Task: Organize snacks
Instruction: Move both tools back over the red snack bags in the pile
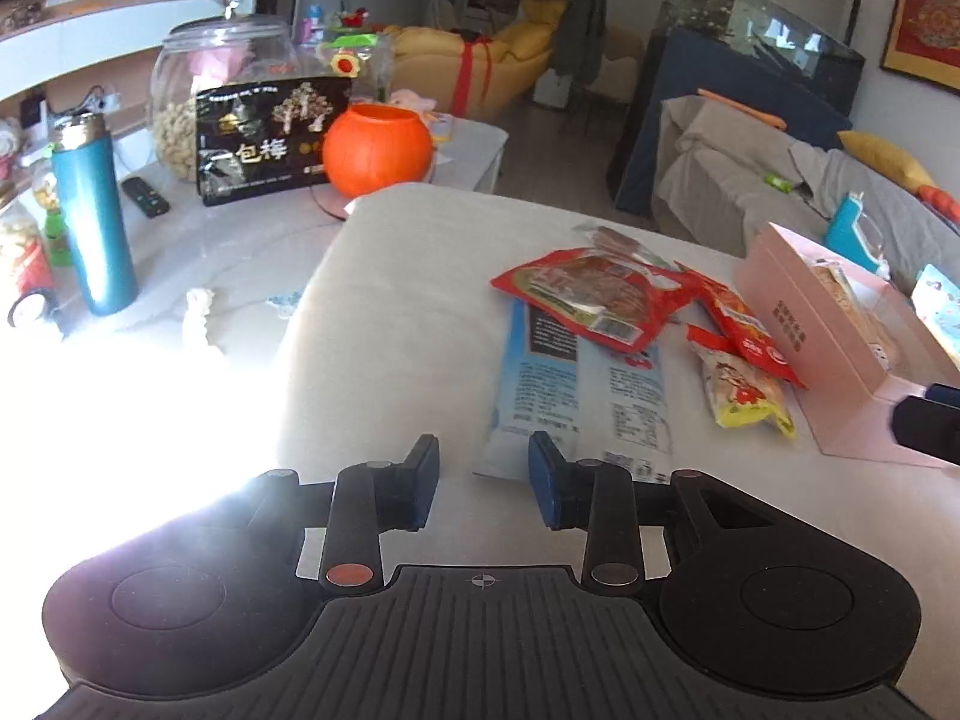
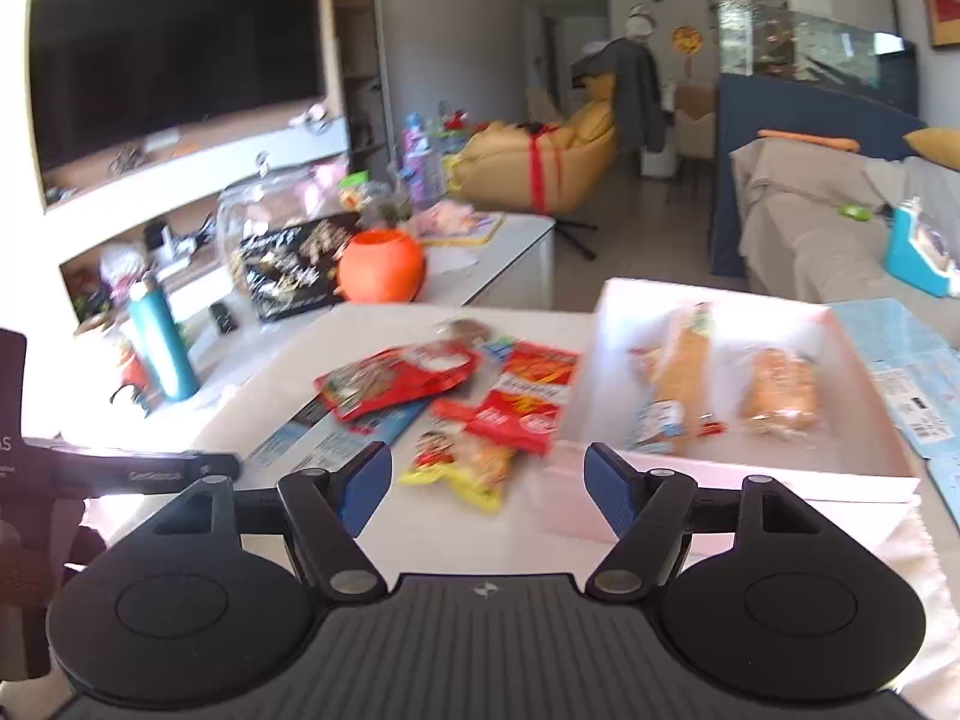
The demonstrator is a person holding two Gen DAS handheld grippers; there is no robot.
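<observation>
Left gripper (image 1: pixel 483 480): hovering over the near edge of the table, jaws standing apart with nothing between them, the near end of the pale blue packet (image 1: pixel 579 396) lying just beyond its fingertips.
Right gripper (image 2: pixel 486 483): hovering with jaws spread wide and gripping nothing, the yellow-ended snack packet (image 2: pixel 462 465) lying just ahead of them.
Table (image 1: pixel 384 312): white surface lying under both grippers, sunlight glaring brightly over its left part.
Snack pile: a red packet (image 1: pixel 591 294) resting across the far end of the pale blue packet; a narrower red packet (image 1: pixel 747 330) and the yellow-ended one lying beside it, toward the box.
Pink box (image 2: pixel 606 324): sitting open at the right of the pile, holding two wrapped orange-brown snacks (image 2: pixel 681 381) lying side by side.
Farther surface: a teal bottle (image 1: pixel 93 222) standing upright, a black snack bag (image 1: pixel 264 141) leaning against a glass jar (image 1: pixel 210 90), an orange round pot (image 1: pixel 378 147) sitting beside the bag.
Room: a dark television (image 2: pixel 174 48) hanging at the left, a yellow armchair (image 2: pixel 540 162) standing far back, a covered sofa (image 2: pixel 828 228) lying at the right.
</observation>
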